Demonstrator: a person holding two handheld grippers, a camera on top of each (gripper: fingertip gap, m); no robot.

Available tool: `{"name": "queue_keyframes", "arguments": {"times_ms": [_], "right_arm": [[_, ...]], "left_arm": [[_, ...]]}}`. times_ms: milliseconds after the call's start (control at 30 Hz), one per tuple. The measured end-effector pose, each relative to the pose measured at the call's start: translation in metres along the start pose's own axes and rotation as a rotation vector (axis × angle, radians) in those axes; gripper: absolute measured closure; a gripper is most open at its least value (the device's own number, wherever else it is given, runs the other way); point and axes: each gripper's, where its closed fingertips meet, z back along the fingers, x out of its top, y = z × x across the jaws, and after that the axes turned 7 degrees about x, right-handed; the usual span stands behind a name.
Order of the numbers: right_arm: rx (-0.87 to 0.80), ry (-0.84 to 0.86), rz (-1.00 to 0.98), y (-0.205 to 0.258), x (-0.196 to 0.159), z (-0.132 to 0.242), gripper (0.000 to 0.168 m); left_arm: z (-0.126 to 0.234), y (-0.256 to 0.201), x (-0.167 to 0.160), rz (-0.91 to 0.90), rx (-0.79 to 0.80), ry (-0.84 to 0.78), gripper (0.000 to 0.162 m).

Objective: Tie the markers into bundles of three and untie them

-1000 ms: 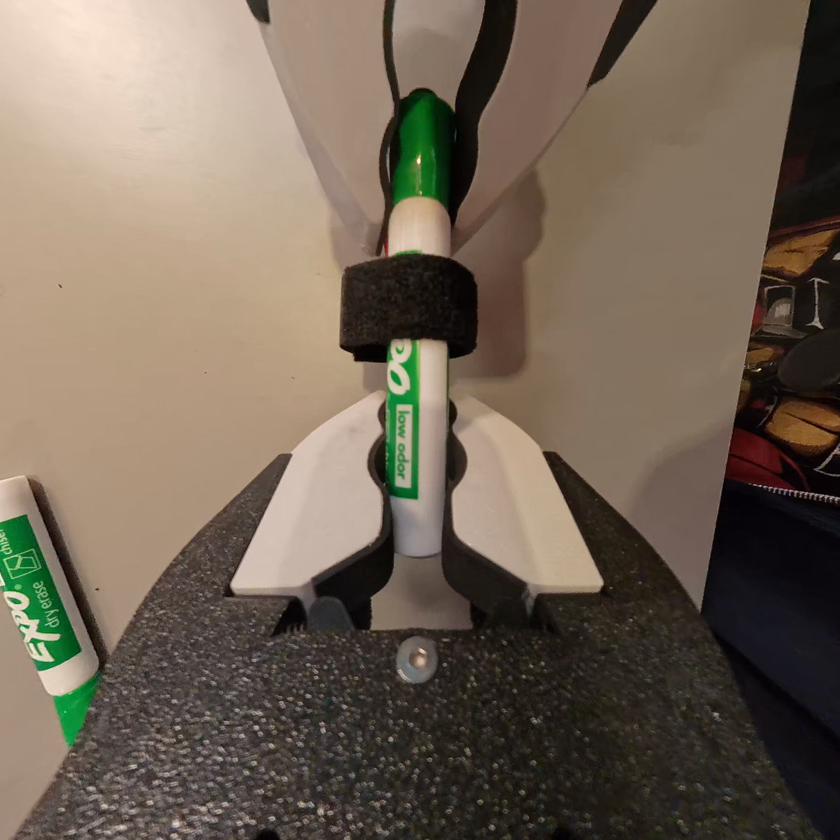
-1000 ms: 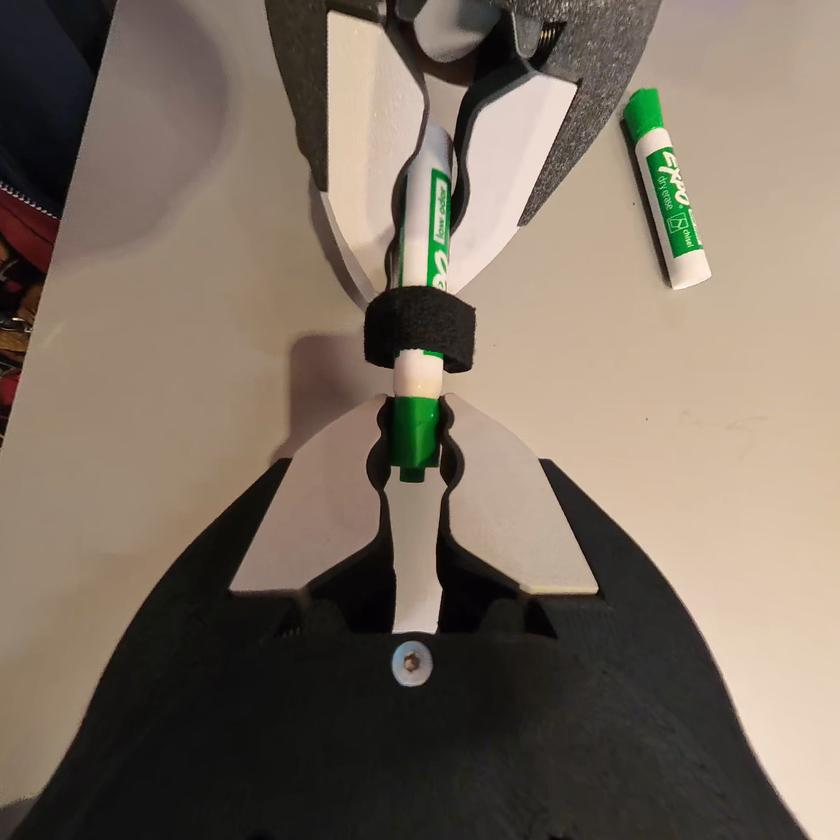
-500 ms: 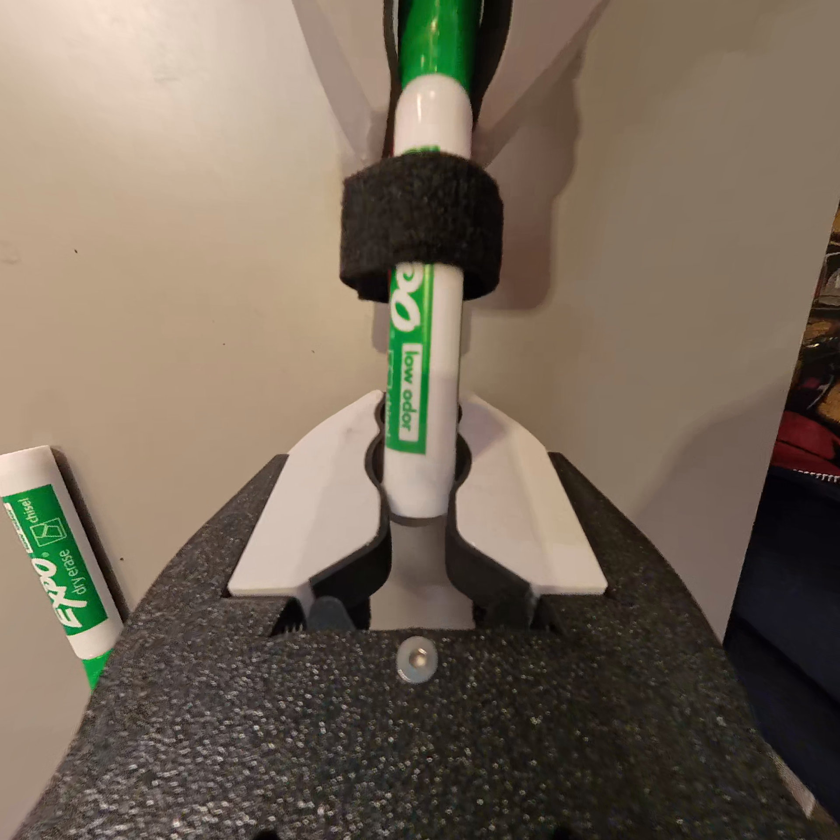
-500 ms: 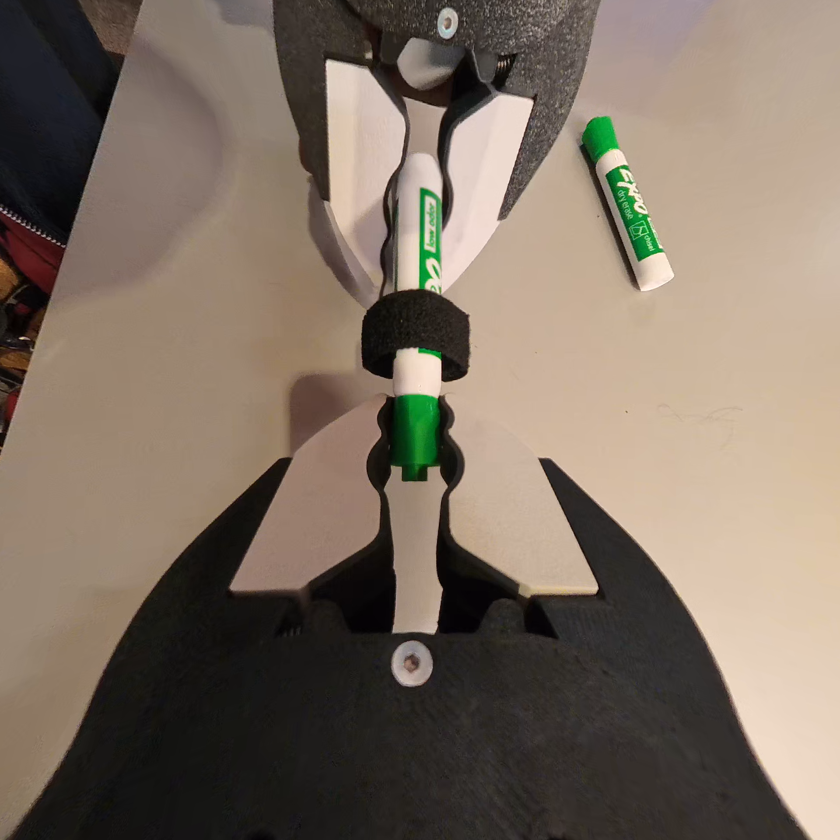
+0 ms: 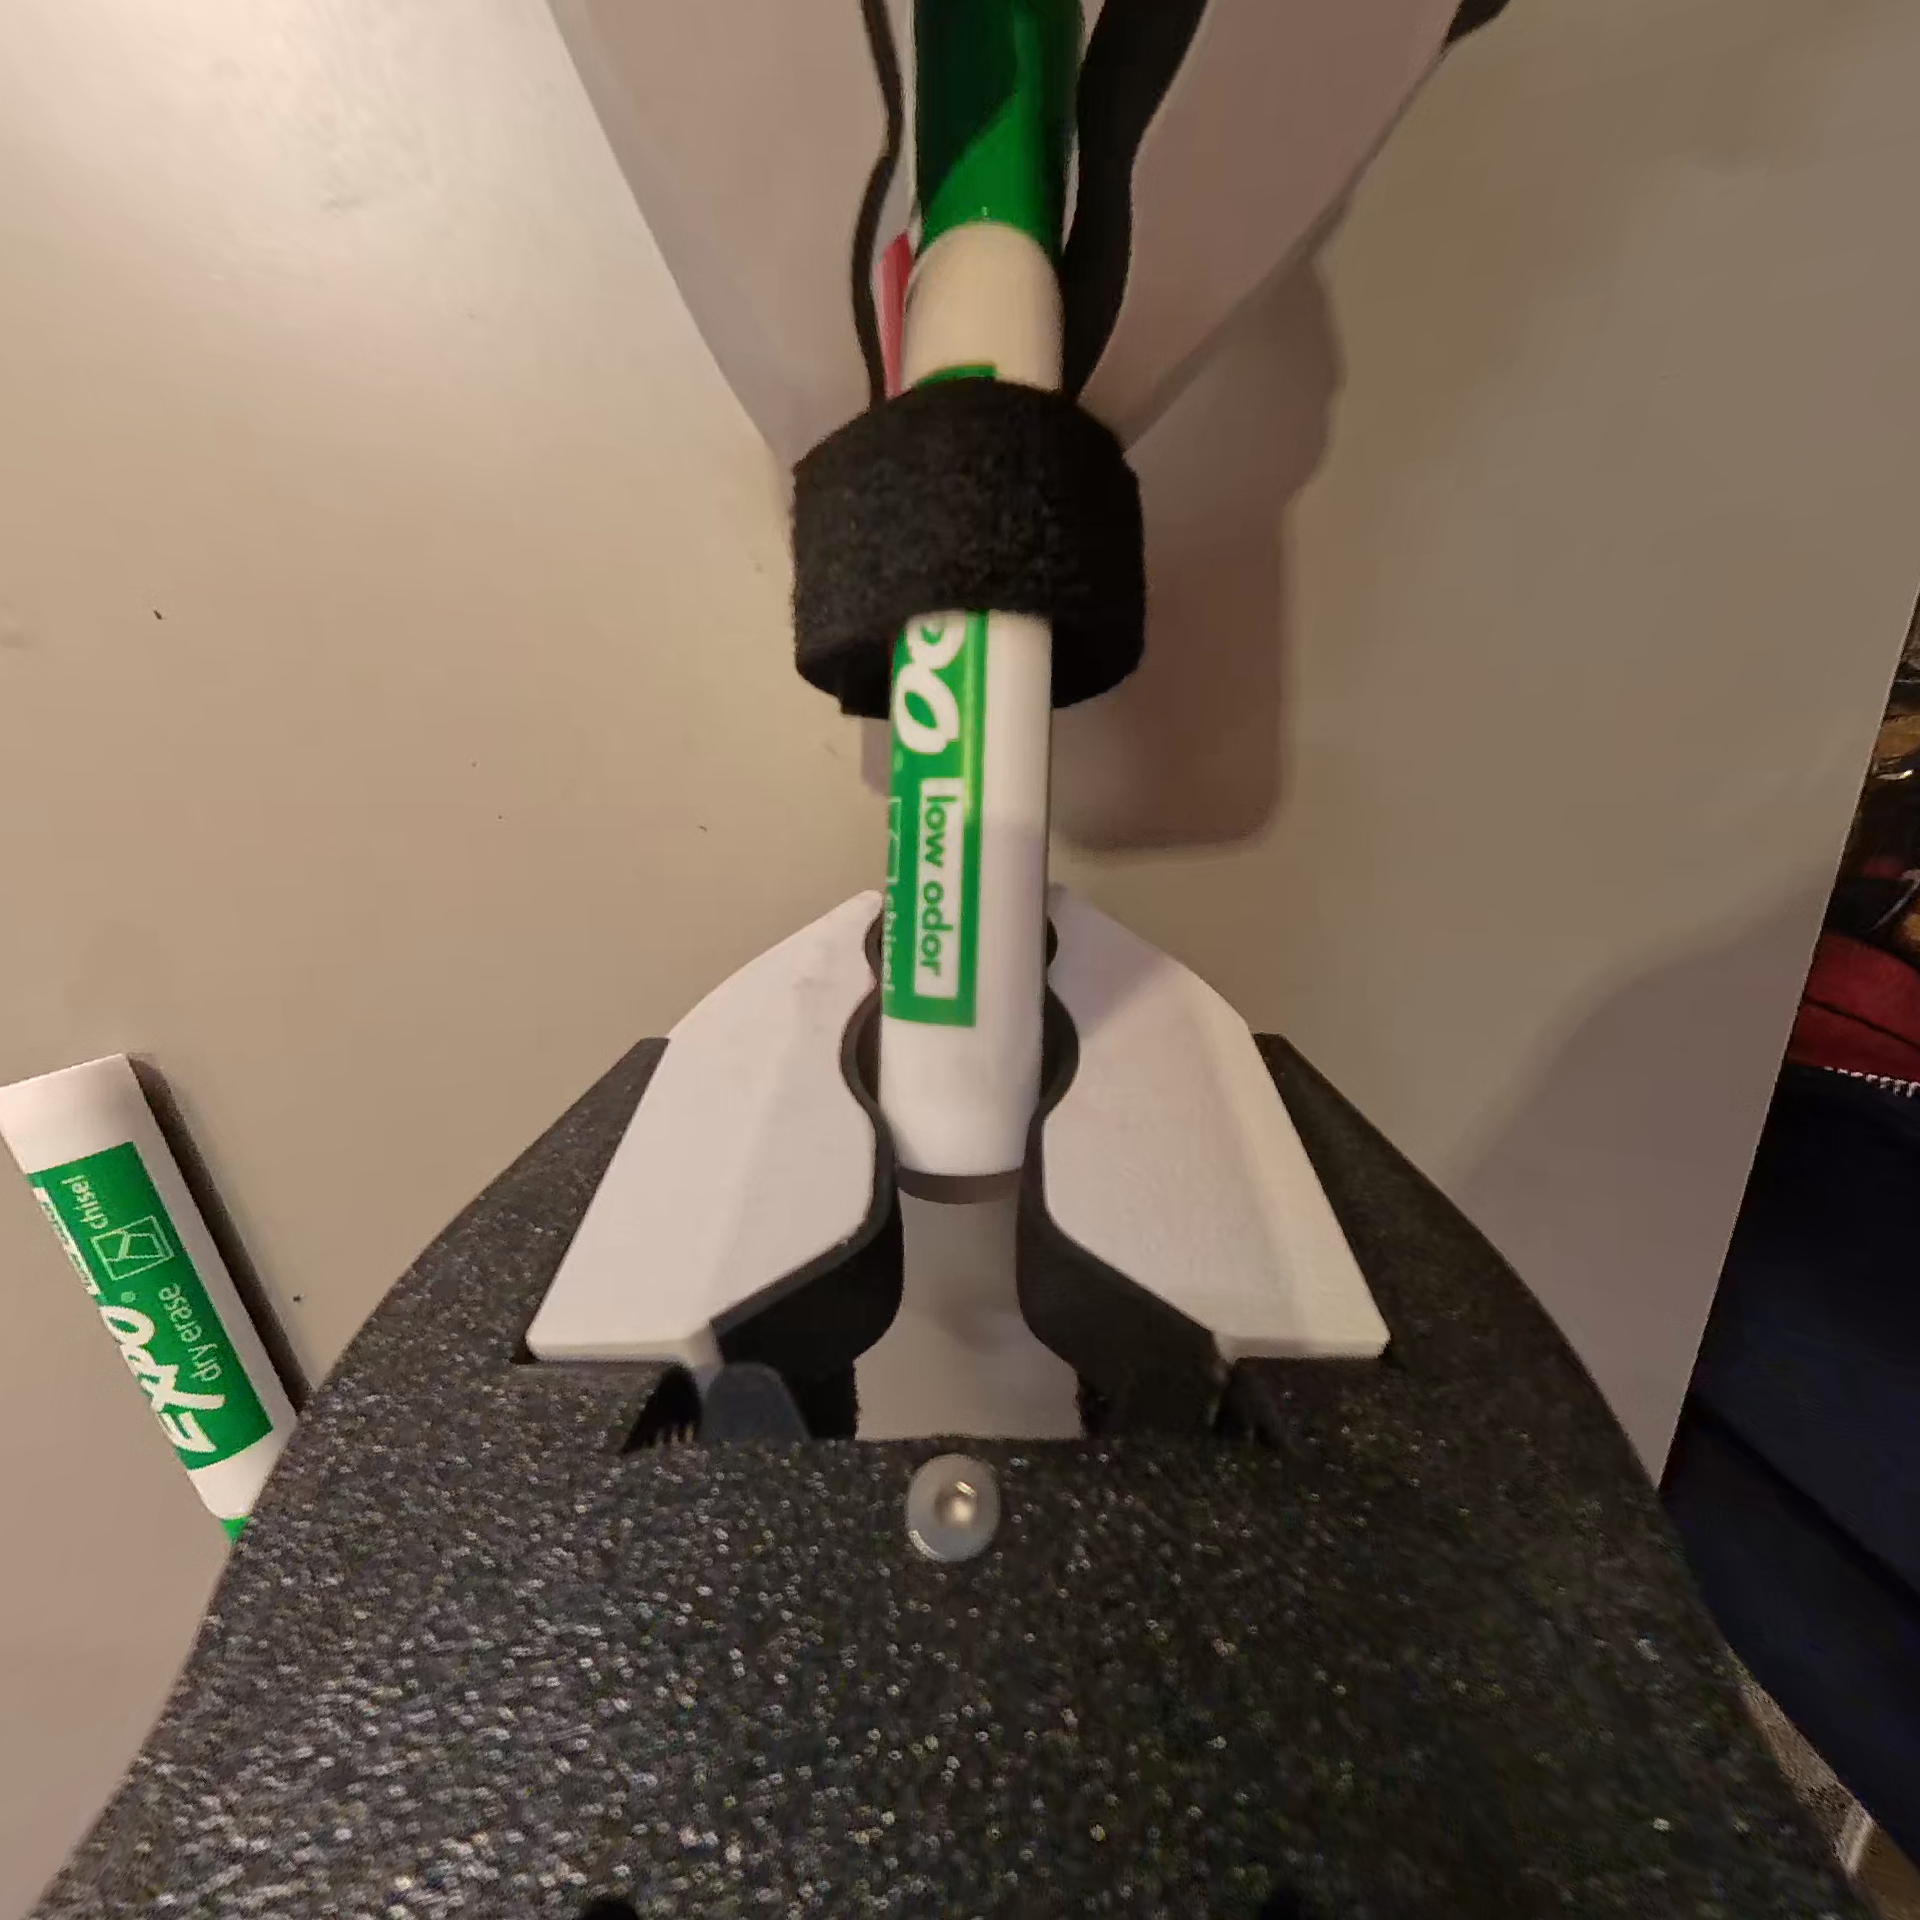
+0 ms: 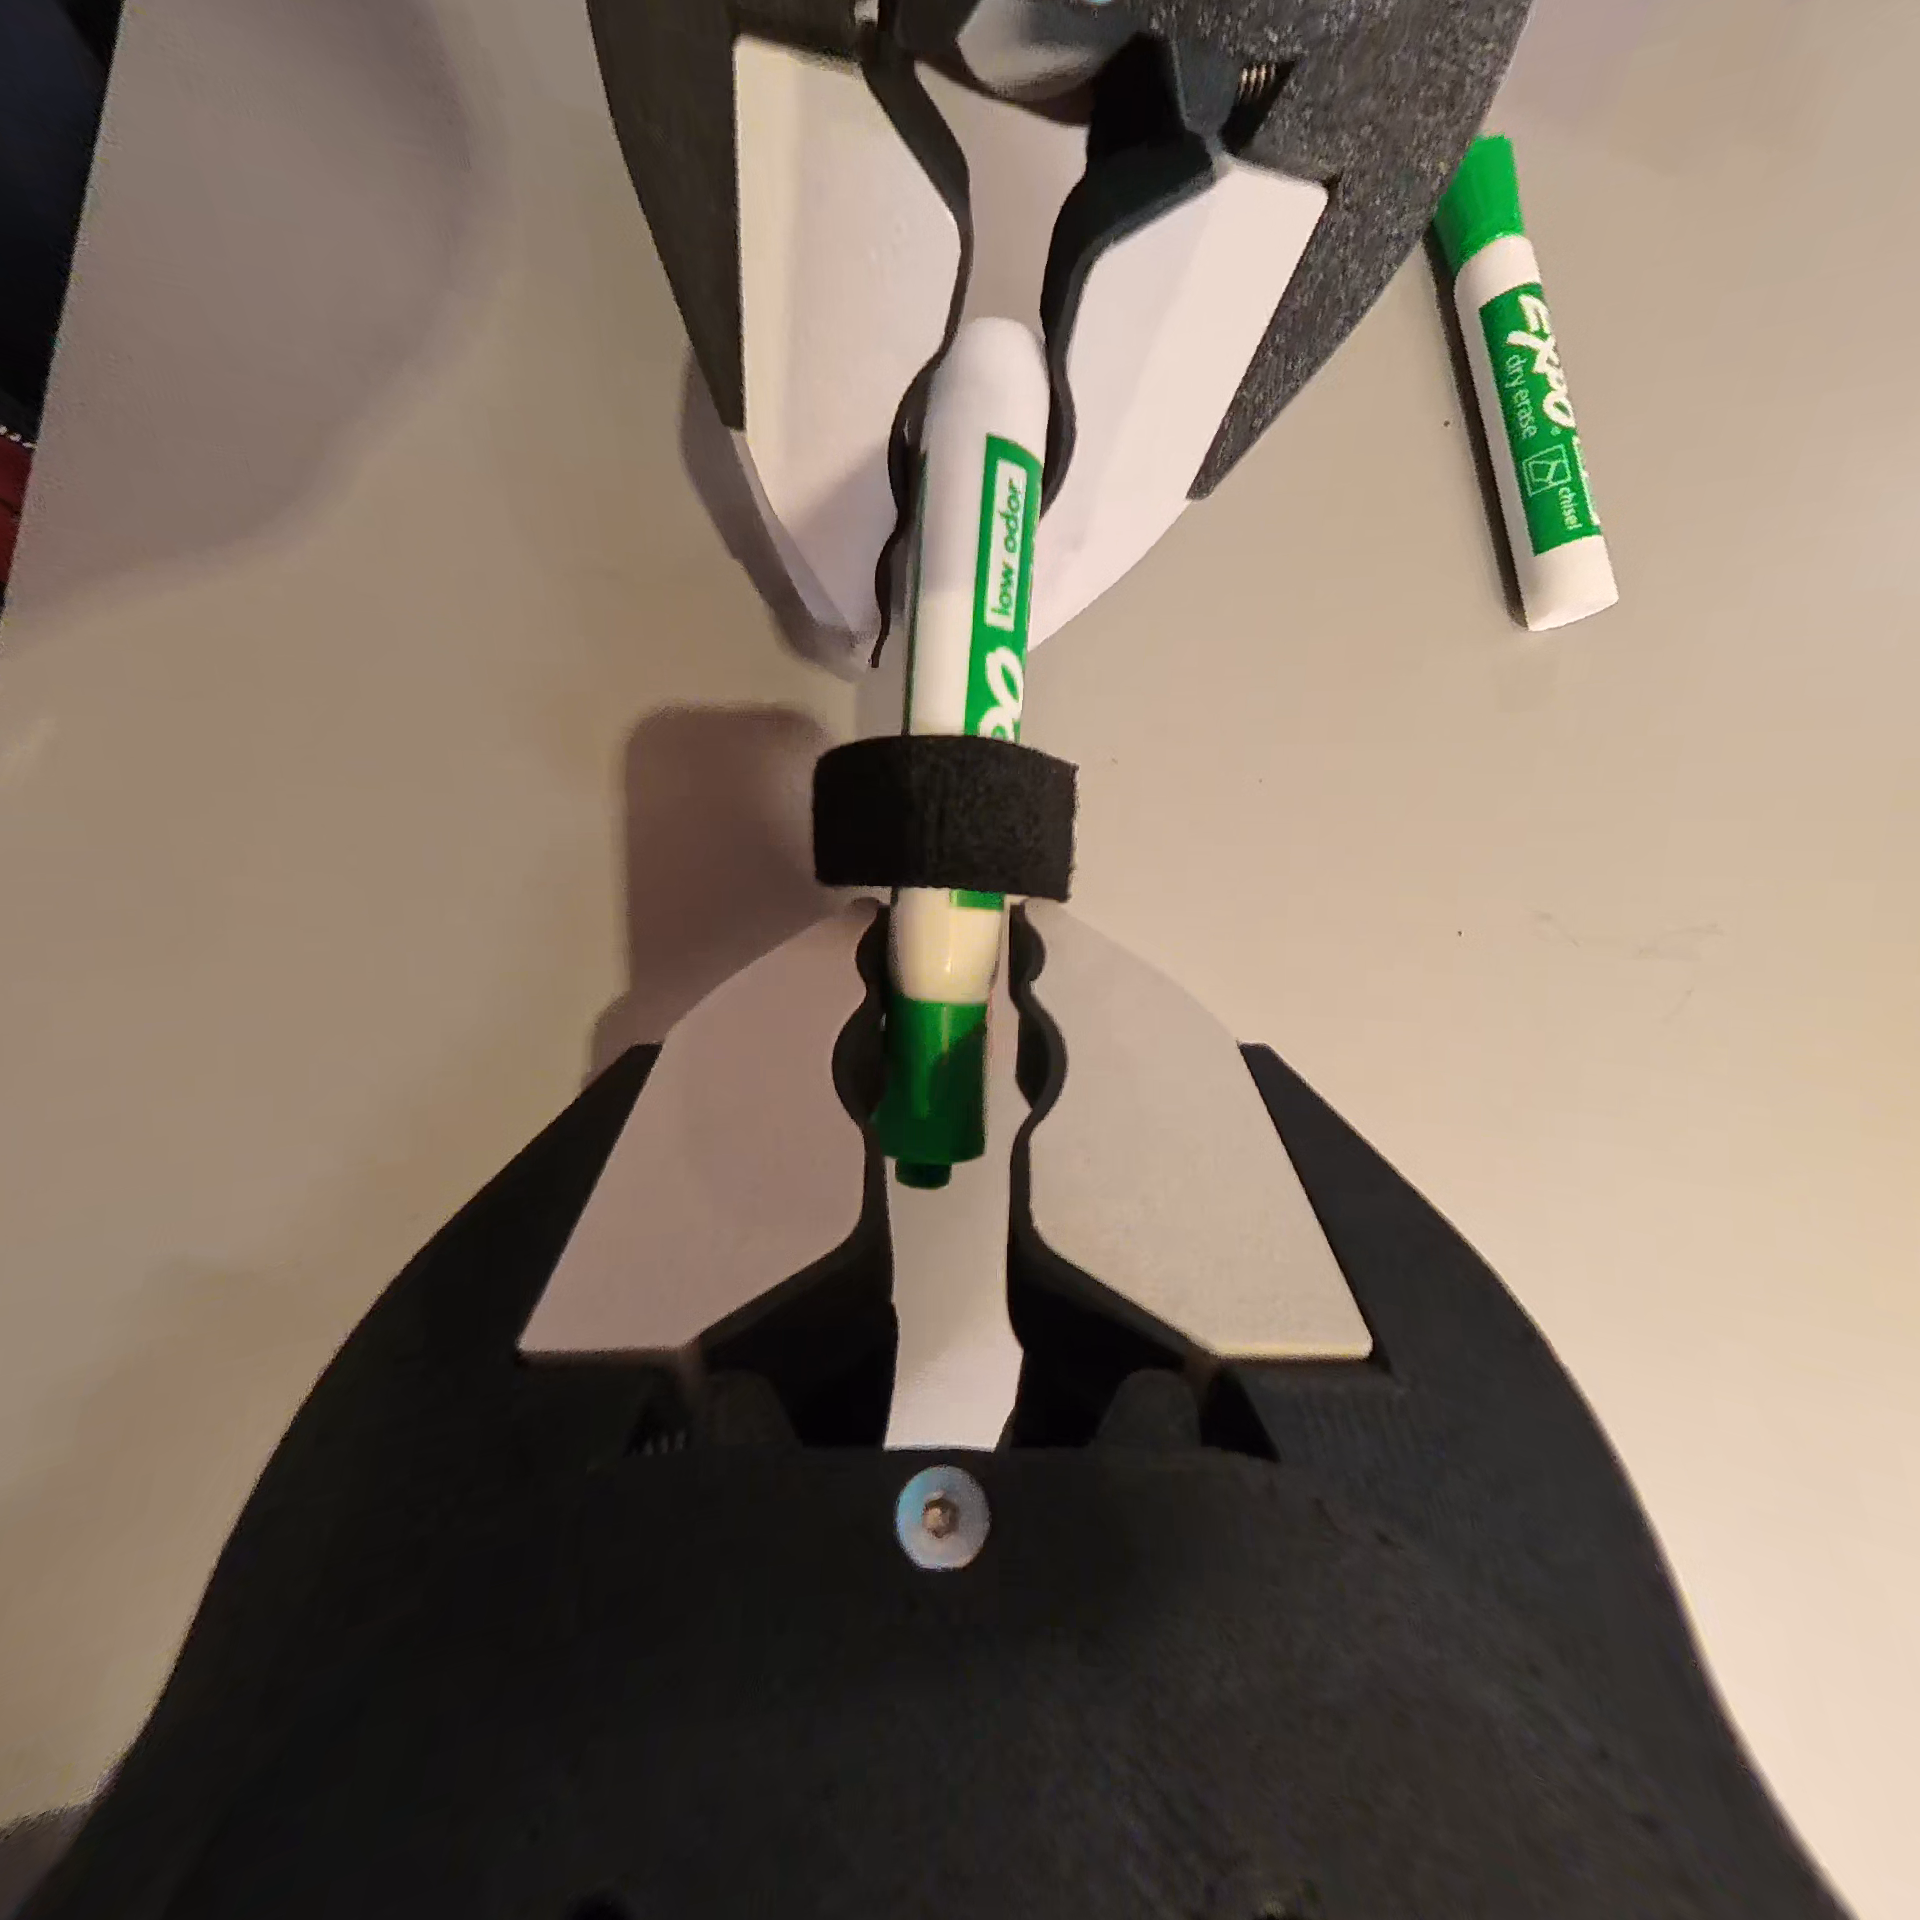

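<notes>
A green-and-white dry-erase marker (image 5: 966, 935) is held in the air between my two grippers, with a black hook-and-loop strap (image 5: 966, 540) looped loosely around it. My left gripper (image 5: 961, 914) is shut on the marker's white end. In the right wrist view the marker (image 6: 971, 582) is tilted and its green cap lies between the fingers of my right gripper (image 6: 948, 920). Those jaws are slightly parted, with a gap on the cap's right side. The strap (image 6: 940, 831) rests against the right fingertips.
A second green marker (image 5: 145, 1278) lies on the beige table (image 5: 364, 623) beside my left gripper; it also shows in the right wrist view (image 6: 1522, 395). Dark fabric and bags (image 5: 1849, 1143) lie beyond the table's edge. Some 6 cm of space lies between my two pairs of fingers.
The grippers have come closer together. The marker has slid deeper into the right gripper, whose jaws have loosened a little, and the strap has reached its fingertips. The marker has tilted.
</notes>
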Motion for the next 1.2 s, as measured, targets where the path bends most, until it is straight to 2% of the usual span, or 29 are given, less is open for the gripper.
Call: {"name": "queue_keyframes", "arguments": {"times_ms": [300,700,967,1067,1133,1200], "right_arm": [[0.045,0.063,0.0,0.003,-0.001,-0.008,0.15],[0.015,-0.027,0.003,-0.007,0.005,-0.002,0.151],[0.019,-0.034,0.009,-0.006,0.002,-0.009,0.151],[0.011,-0.051,0.004,-0.008,0.002,-0.006,0.151],[0.018,-0.056,-0.001,-0.008,0.002,-0.005,0.151],[0.03,-0.052,-0.003,-0.006,0.0,-0.006,0.151]], "left_arm": [[-0.004,-0.002,-0.003,-0.007,0.009,0.017,0.141],[0.003,0.001,-0.006,0.082,-0.037,-0.085,0.132],[-0.004,-0.002,-0.015,0.093,-0.057,-0.067,0.13],[-0.004,-0.001,-0.015,0.083,-0.051,-0.076,0.132],[-0.005,0.001,-0.016,0.063,-0.028,-0.079,0.14],[-0.006,0.001,-0.015,0.051,-0.023,-0.091,0.141]]}}
